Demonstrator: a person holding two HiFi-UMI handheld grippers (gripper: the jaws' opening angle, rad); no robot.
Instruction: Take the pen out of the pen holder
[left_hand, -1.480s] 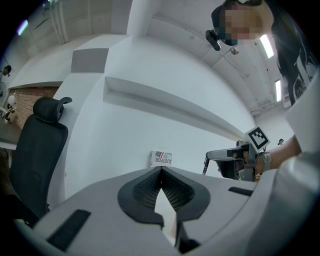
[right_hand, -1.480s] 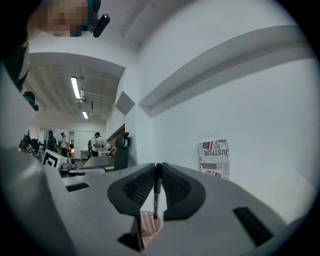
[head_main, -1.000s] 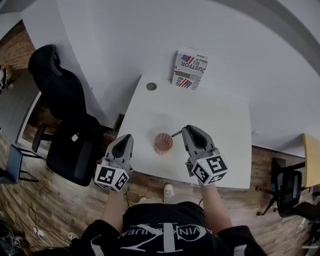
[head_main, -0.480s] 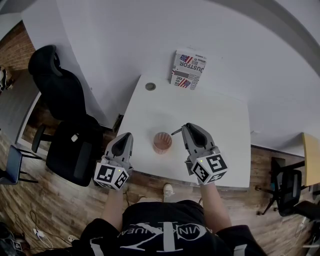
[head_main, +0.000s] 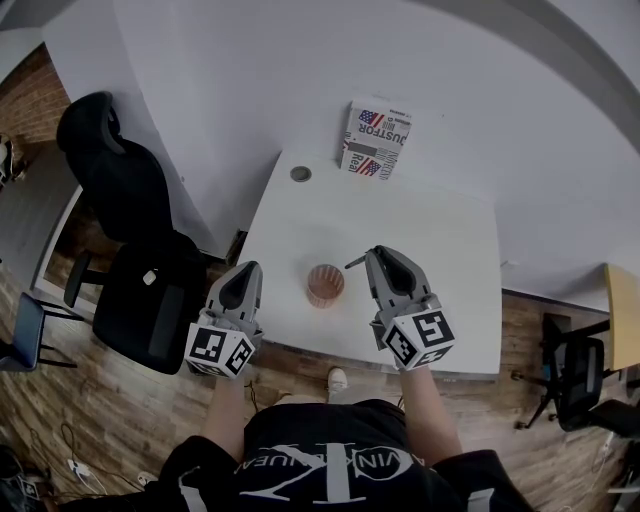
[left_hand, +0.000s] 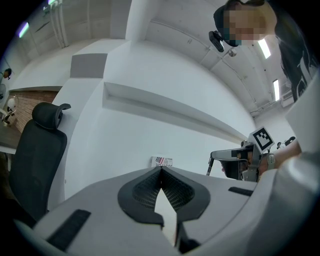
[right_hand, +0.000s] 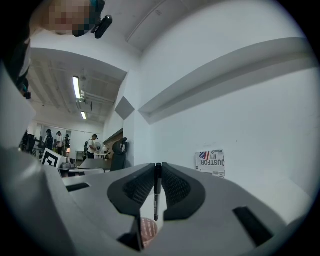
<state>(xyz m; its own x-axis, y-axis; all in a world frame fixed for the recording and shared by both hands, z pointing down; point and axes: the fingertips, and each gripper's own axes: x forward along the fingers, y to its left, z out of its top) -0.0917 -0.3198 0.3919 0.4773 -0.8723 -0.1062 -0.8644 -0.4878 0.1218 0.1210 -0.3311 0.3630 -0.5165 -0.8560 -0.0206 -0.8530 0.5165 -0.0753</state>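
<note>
A pinkish-brown pen holder stands near the front edge of the white table. My right gripper hovers just right of it, shut on a black pen whose end pokes out to the left. In the right gripper view the pen stands upright between the jaws, above the holder and clear of it. My left gripper hangs at the table's left front corner, shut with nothing in it. The left gripper view shows its jaws meeting at the tip, with the right gripper beyond.
A printed box leans against the wall at the table's far edge, and a round cable grommet sits at the far left corner. A black office chair stands left of the table. Another chair is at the right.
</note>
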